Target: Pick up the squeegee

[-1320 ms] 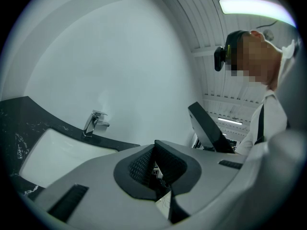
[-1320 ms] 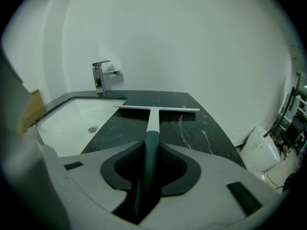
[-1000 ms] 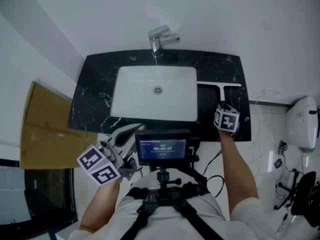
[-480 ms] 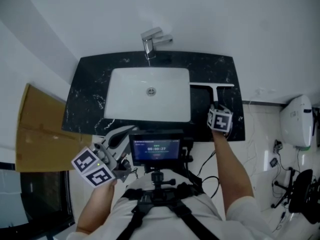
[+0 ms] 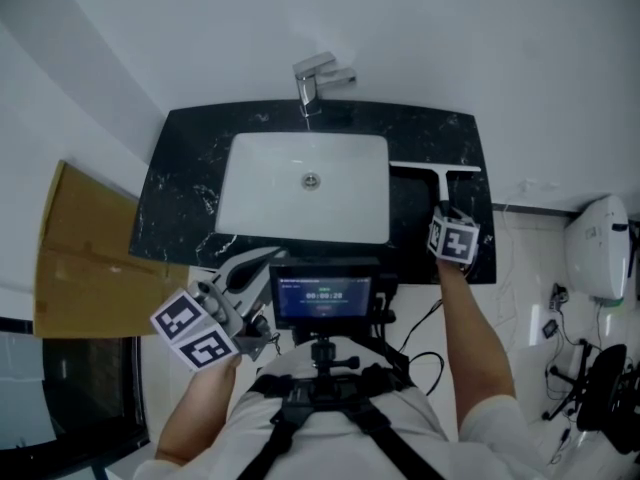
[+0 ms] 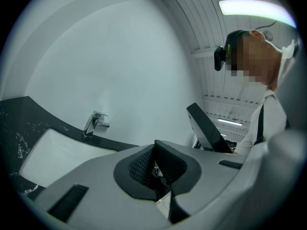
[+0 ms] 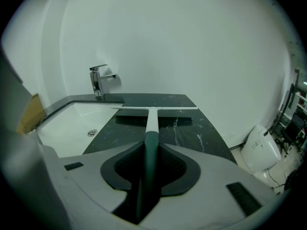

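Note:
The squeegee (image 7: 151,116) has a white blade, a white neck and a dark green handle. It sits right of the sink, with its blade (image 5: 436,169) across the black counter (image 5: 190,168). My right gripper (image 7: 149,150) is shut on the green handle and points down and forward along it. A dark shadow lies on the stone just under the blade. In the head view the right gripper (image 5: 443,211) is at the counter's front right. My left gripper (image 5: 262,258) is held level in front of the counter with its jaws (image 6: 156,164) shut on nothing.
A white sink (image 5: 250,208) with a chrome faucet (image 5: 318,78) is set in the counter. Brown cardboard (image 5: 85,258) leans at the left. A small monitor (image 5: 322,295) on a chest rig sits between my arms. A white appliance (image 5: 598,248) stands at the far right.
The head view swayed a little and came back. Both grippers and the squeegee keep their places against the counter.

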